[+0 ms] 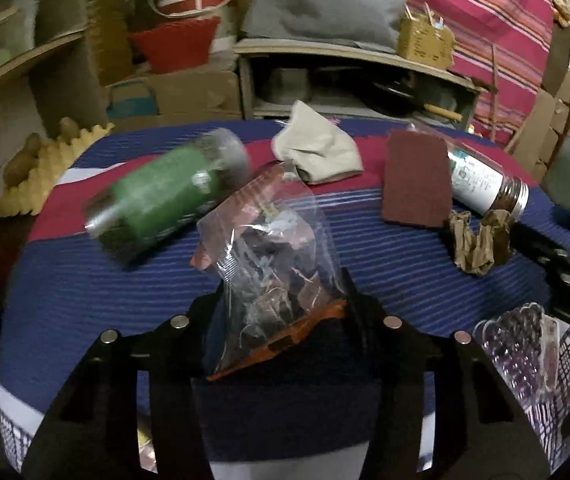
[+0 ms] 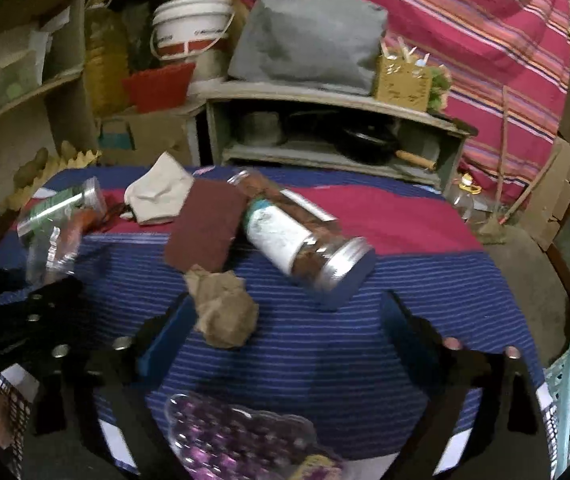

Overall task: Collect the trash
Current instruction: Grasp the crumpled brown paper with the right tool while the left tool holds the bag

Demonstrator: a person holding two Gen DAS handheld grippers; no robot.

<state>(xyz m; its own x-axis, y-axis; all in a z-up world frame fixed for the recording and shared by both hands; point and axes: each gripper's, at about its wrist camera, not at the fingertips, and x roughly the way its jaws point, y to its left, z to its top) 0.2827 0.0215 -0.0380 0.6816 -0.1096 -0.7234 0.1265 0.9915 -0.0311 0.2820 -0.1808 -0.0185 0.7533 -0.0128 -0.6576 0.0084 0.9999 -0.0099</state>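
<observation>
One plastic bag (image 1: pixel 273 264) seemingly between left gripper (image 1: pixel 283 300) fingers.

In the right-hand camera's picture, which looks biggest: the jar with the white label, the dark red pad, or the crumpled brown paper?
1. Jar with the white label
2. Dark red pad
3. Crumpled brown paper

The last two look close, and the paper lies nearer the camera, so that ranking is unsure.

A clear, glossy plastic bag (image 1: pixel 269 264) is catching the light, crinkled all over. The striped cloth (image 1: pixel 385 256) covering the bench is looking woven and matt. A crumpled wad of brown paper (image 2: pixel 223 310) is showing rough, dull creases. The maroon scouring pad (image 2: pixel 205 226) is looking coarse and fibrous. The jar (image 2: pixel 297 240) is showing a shiny metal lid and a smooth paper label. The pale rag (image 2: pixel 159 196) is looking soft.
</observation>
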